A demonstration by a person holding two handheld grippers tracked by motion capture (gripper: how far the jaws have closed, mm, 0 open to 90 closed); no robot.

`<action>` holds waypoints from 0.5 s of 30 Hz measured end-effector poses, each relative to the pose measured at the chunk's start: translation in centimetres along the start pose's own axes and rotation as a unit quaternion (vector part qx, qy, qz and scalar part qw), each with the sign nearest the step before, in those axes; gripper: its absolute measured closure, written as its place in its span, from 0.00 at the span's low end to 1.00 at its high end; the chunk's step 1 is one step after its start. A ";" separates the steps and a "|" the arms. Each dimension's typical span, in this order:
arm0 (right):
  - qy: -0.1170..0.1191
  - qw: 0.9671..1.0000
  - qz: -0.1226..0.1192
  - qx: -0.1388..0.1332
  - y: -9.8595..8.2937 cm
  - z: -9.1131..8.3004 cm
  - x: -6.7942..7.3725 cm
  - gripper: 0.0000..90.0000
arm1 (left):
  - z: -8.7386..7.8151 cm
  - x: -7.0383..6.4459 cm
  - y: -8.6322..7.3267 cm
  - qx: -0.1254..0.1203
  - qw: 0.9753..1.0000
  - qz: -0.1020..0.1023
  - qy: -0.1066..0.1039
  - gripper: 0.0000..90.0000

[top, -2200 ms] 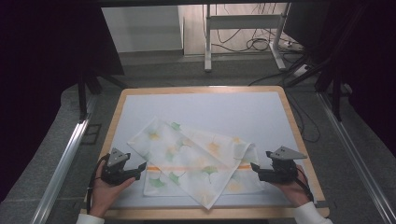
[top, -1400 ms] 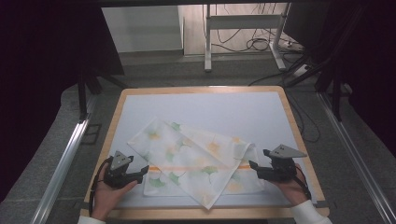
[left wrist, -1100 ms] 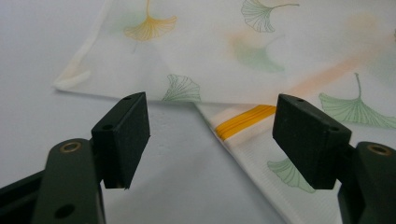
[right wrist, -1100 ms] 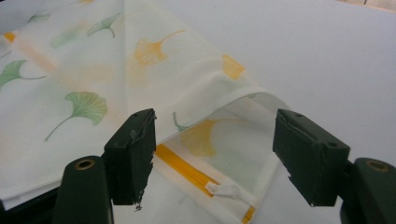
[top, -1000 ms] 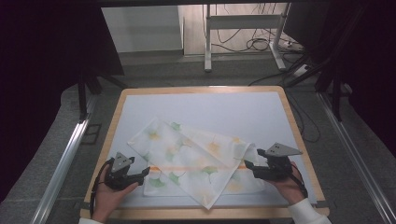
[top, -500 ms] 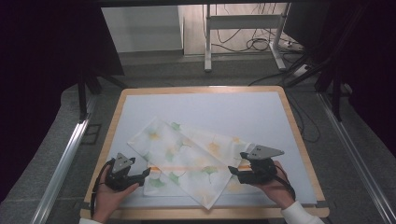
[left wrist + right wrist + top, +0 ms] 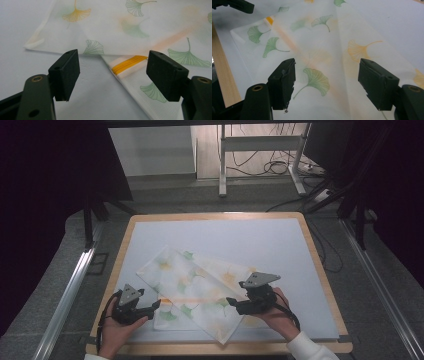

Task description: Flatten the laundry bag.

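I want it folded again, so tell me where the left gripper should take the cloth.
Take the cloth at its near left edge, by the orange stripe, coming in low from the left. The left gripper already faces that spot, open, and the edge lies flat on the mat.

High view overhead; both claw views close, sharing the cloth [image 7: 197, 292].

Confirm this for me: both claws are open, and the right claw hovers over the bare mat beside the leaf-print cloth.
Not quite. Both claws are open, but the right claw hovers over the leaf-print cloth itself, not bare mat. The right gripper view shows the cloth between its jaws.
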State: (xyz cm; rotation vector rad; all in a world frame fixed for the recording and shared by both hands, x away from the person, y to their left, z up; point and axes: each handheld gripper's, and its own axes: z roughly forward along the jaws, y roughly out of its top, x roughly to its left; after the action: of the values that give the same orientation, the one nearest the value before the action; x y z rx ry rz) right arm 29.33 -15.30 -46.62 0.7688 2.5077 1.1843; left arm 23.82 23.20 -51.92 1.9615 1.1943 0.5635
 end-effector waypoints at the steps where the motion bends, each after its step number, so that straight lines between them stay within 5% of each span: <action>1: 0.001 1.000 -0.002 0.003 0.0 0.1 0.2 0.33 | 0.0 0.0 0.0 0.000 1.000 0.000 0.000 0.30; 15: 0.045 0.998 -0.030 0.038 0.5 2.6 3.5 0.34 | 0.2 -0.1 0.0 0.003 1.000 0.003 -0.002 0.30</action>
State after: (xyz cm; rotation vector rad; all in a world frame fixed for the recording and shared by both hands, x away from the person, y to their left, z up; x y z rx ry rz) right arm 27.75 -11.38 -47.97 0.6679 2.6444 1.1334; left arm 23.90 23.03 -52.04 1.9706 1.1907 0.5593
